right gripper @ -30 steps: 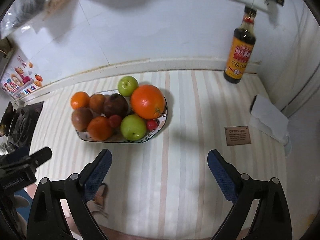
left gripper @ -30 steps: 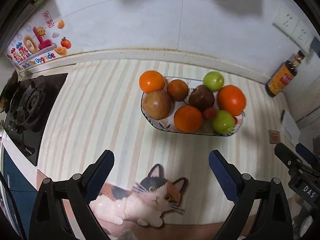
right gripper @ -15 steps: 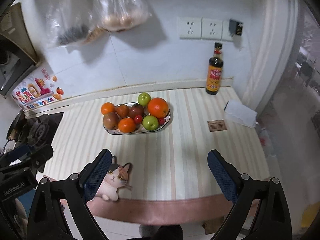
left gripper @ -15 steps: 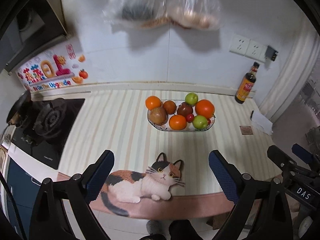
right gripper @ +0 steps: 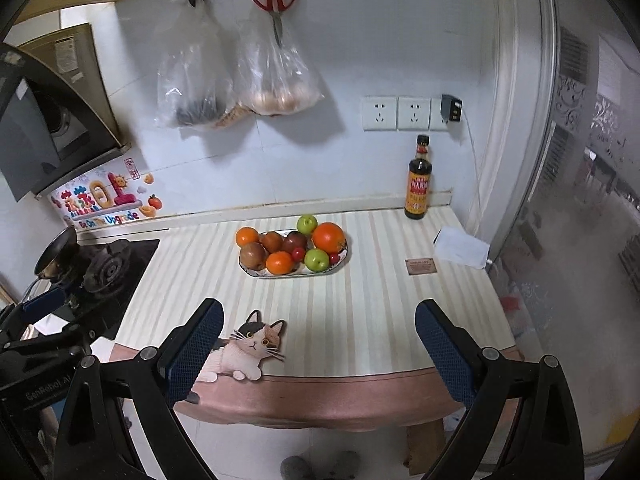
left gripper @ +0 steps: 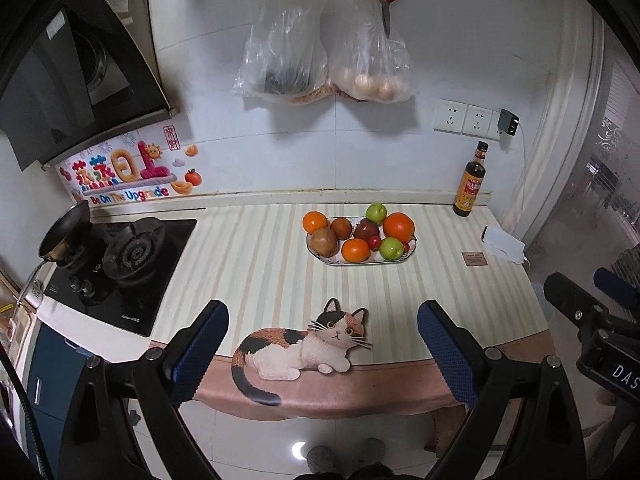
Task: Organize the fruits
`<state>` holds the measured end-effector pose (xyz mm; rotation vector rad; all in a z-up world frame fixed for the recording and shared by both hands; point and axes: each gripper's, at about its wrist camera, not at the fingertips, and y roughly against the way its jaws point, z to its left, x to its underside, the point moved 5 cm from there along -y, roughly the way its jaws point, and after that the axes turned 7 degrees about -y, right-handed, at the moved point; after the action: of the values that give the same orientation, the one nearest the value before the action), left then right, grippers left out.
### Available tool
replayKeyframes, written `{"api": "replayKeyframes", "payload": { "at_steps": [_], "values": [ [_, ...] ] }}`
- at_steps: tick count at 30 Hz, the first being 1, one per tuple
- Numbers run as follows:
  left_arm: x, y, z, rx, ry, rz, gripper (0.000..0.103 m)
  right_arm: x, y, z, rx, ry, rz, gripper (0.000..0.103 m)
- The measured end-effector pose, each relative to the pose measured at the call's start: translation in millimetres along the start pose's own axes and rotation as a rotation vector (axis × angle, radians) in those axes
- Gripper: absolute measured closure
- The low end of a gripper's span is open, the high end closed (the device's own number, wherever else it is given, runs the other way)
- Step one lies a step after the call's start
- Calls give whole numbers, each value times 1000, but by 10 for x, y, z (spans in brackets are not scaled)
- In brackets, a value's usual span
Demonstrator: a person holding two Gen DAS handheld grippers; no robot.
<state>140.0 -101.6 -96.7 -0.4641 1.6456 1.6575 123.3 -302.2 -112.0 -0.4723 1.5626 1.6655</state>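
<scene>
My left claw [left gripper: 322, 336] hangs wide apart off the near edge of the counter [left gripper: 256, 264], with nothing between its blue pads; the right claw [right gripper: 318, 334] is spread just as wide and just as empty, also short of the counter's edge. Both are well apart from the fruit.

From the left: a stove [left gripper: 120, 268] with a small pan [left gripper: 64, 228] on it, then the striped counter, a cat mat [left gripper: 304, 346] lying at its near edge and partly over the brown lip.

The fruit sits heaped in one oval dish [left gripper: 360, 261] toward the back of the counter, right of centre in my left view. Reading across it: a small orange [left gripper: 315, 222] at the back left, a brown round fruit [left gripper: 324, 242] before it, a russet one [left gripper: 341, 228] behind, an orange [left gripper: 355, 250] at the front, a dark purple fruit [left gripper: 367, 229] in the middle, a little red one [left gripper: 374, 242] touching it, a green apple [left gripper: 376, 212] at the back, another apple [left gripper: 391, 248] at the front, and the biggest orange [left gripper: 399, 226] at the right end.

Further right stand a sauce bottle [left gripper: 471, 180] against the wall, a brown card [left gripper: 474, 258], and a folded white cloth [left gripper: 502, 242].
</scene>
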Motion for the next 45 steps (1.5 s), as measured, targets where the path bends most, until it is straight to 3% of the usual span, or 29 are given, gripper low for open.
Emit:
{"api": "replayKeyframes", "payload": {
  "at_steps": [13, 17, 32, 45],
  "values": [
    [-27, 85, -26, -28, 52, -9, 6, -34, 47, -79, -56, 1, 20, 4],
    [-107, -73, -22, -39, 51, 4, 1, -120, -147, -98, -60, 2, 35, 3],
    [-511, -937, 3, -53, 42, 96, 1, -628, -1239, -27, -24, 33, 100, 3],
    [-602, -1356, 68, -67, 48, 159, 1, -667, -1707, 21, 11, 44, 159, 3]
  ]
}}
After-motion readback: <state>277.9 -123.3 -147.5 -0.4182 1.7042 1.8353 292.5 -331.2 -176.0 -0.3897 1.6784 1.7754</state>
